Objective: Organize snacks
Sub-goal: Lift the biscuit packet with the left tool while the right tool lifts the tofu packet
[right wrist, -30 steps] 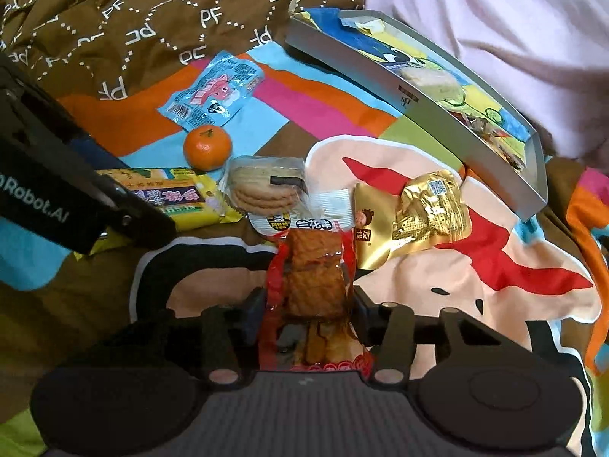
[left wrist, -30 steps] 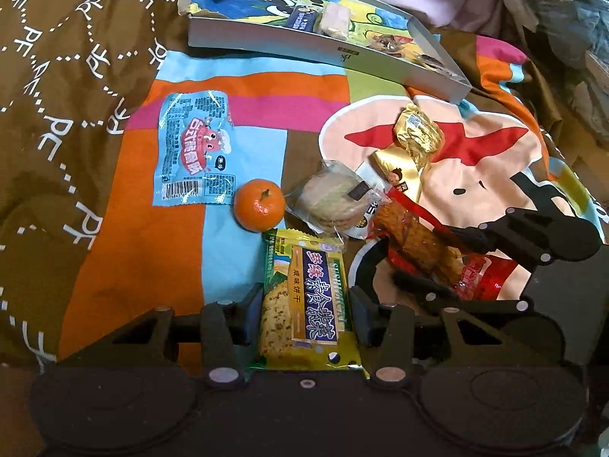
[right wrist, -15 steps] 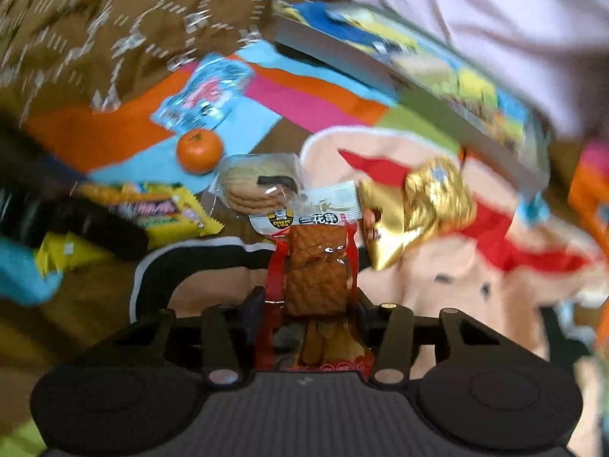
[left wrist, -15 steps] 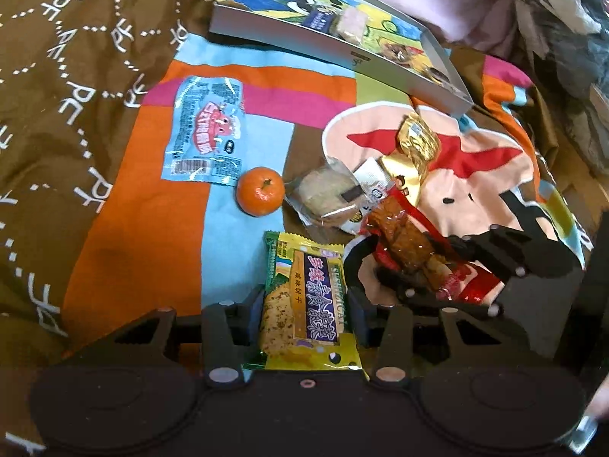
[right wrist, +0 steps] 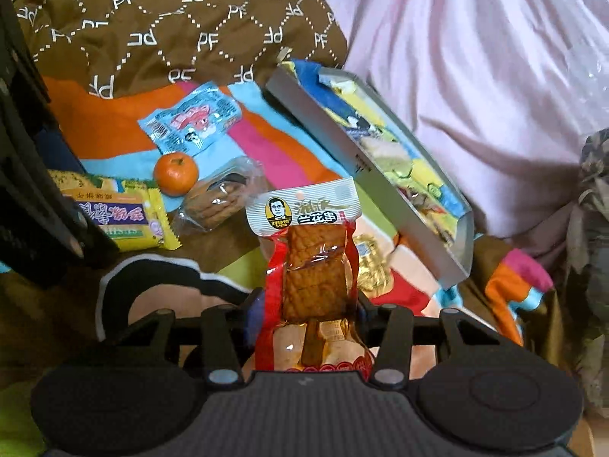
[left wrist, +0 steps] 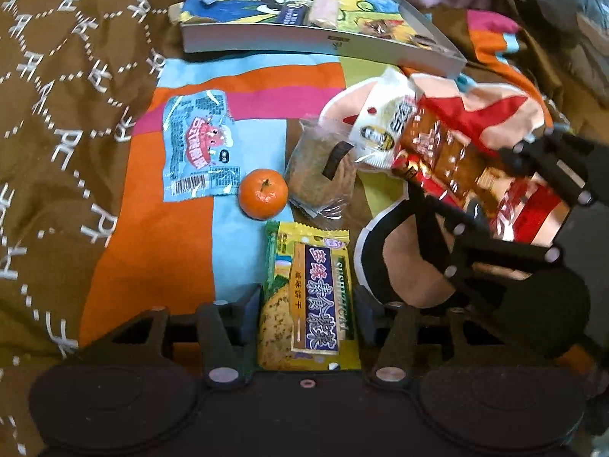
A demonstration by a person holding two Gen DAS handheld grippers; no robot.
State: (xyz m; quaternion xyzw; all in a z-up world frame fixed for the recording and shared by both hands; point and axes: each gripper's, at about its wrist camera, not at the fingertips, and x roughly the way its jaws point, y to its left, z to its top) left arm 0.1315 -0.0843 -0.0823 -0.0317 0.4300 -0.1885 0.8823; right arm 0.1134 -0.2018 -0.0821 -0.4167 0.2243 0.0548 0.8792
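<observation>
Firmly between right tongs (right wrist: 310, 306): tofu packet (right wrist: 312, 266).

tofu pack (right wrist: 310, 266): glossy plastic (crinkled) | blanket (left wrist: 160, 205): matt cloth

Bare blanket (left wrist: 160, 228) left of tangerine (left wrist: 262, 193) and under blue packet (left wrist: 200, 150) gives open passage. Tangerine, clear cookie pack (left wrist: 323, 169) and yellow cracker pack (left wrist: 308, 297) crowd the middle. Grey box (left wrist: 316, 42) blocks the far side; right gripper (left wrist: 491, 205) with red-brown snack pack (left wrist: 441, 148) fills the right.
</observation>
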